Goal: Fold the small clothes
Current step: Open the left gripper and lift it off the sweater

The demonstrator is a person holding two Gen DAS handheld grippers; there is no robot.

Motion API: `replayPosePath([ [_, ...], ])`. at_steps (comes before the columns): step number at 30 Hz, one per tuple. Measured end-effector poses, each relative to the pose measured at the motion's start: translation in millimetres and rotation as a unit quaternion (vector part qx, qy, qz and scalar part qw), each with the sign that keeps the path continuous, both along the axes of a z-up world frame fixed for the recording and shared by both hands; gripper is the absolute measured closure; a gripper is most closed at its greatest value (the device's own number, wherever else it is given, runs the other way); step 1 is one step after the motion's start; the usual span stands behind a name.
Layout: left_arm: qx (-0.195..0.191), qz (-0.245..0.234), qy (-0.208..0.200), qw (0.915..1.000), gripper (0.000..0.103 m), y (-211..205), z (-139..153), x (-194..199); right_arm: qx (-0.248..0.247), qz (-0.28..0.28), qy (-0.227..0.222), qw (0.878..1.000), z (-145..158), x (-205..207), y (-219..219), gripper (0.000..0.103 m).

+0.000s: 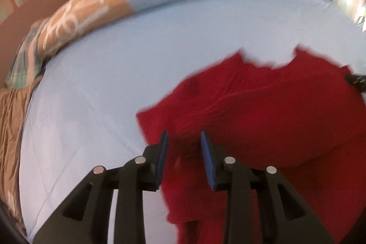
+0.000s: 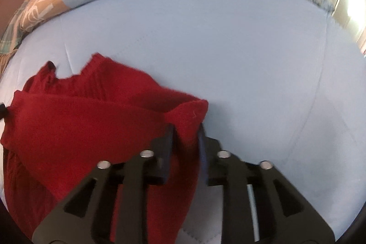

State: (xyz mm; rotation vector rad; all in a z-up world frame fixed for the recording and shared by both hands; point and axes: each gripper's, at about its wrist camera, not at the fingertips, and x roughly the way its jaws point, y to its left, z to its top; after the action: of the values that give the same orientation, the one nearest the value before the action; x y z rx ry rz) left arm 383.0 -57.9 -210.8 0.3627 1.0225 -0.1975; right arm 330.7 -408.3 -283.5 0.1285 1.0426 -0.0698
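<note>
Red knit garment (image 1: 263,111) is held up over the blue bed sheet (image 1: 114,74), soft, limp, light, likely to sag; best taken at edges or corners. Right gripper (image 2: 186,132) fingers are clamped on a bunched corner. Left gripper (image 1: 184,141) fingers sit apart with cloth between them; actual grip unclear. Garment type and lower part are cut off, frames blurred. Patterned pillows (image 1: 75,13) lie beyond.
</note>
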Motion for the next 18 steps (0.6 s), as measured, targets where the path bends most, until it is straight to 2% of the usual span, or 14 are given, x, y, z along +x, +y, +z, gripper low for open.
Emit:
replayPosePath([
  [1, -0.007, 0.009, 0.007, 0.9999, 0.068, 7.9, -0.5, -0.8, 0.012, 0.003, -0.005, 1.000, 4.3, -0.4, -2.2, 0.071],
  [2, -0.007, 0.017, 0.004, 0.9998, 0.050, 14.1, 2.6, -3.0, 0.022, 0.006, -0.010, 1.000, 10.3, -1.8, -3.4, 0.055],
  [4, 0.009, 0.033, -0.012, 0.9994, 0.028, 25.6, 12.5, -9.7, 0.021, 0.016, -0.032, 0.999, 28.8, -9.7, 0.4, 0.041],
  [7, -0.008, 0.037, -0.012, 0.9992, 0.028, 33.0, 32.0, -15.7, -0.005, 0.044, -0.051, 0.998, 53.9, -27.1, 21.7, 0.041],
  [10, -0.062, 0.015, -0.013, 0.9979, 0.028, 14.8, 48.0, -16.5, -0.012, 0.086, -0.053, 0.995, 58.6, -42.3, 53.9, 0.041],
  [11, -0.069, 0.000, -0.013, 0.9976, 0.025, 1.4, 48.6, -15.0, -0.013, 0.102, -0.047, 0.994, 53.5, -45.8, 64.8, 0.041],
  [14, -0.059, -0.045, -0.010, 0.9972, 0.024, -38.8, 30.3, -8.9, -0.016, 0.142, -0.025, 0.989, 38.1, -51.0, 91.6, 0.042],
  [18, -0.040, -0.043, 0.031, 0.9978, 0.024, -50.6, -7.1, 2.8, -0.036, 0.144, 0.016, 0.989, 12.0, -51.7, 89.6, 0.042],
])
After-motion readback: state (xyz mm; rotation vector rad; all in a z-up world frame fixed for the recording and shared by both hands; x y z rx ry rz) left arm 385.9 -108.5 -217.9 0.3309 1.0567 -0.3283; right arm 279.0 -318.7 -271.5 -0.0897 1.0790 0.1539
